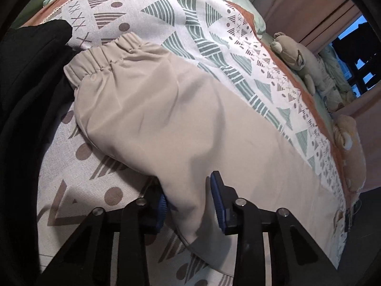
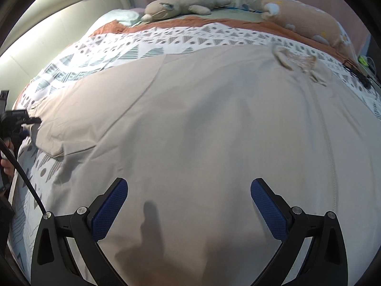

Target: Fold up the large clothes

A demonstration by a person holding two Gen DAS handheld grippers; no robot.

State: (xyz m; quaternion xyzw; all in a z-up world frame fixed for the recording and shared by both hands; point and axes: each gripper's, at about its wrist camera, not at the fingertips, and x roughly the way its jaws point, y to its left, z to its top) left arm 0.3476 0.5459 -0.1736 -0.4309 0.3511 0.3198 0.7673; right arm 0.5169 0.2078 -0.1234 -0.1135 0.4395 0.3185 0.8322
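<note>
A large beige garment point(image 1: 181, 119) with an elastic cuff point(image 1: 100, 58) lies spread on a patterned bedspread point(image 1: 195, 38). In the left wrist view my left gripper point(image 1: 189, 199) has its jaws partly open around a raised fold of the beige fabric, one blue pad on each side. In the right wrist view the same garment point(image 2: 202, 124) fills the bed, with a drawstring knot point(image 2: 297, 62) at the far right. My right gripper point(image 2: 189, 202) is wide open and empty just above the fabric. The left gripper point(image 2: 26, 124) shows at the garment's left edge.
A black garment point(image 1: 28, 83) lies at the left. Two plush toys point(image 2: 183, 6) point(image 2: 307, 16) lie along the bed's far side. A pillow point(image 2: 121, 15) and pale headboard point(image 2: 47, 23) are at the left. Pink curtains point(image 1: 307, 2) and a window point(image 1: 357, 54) are beyond.
</note>
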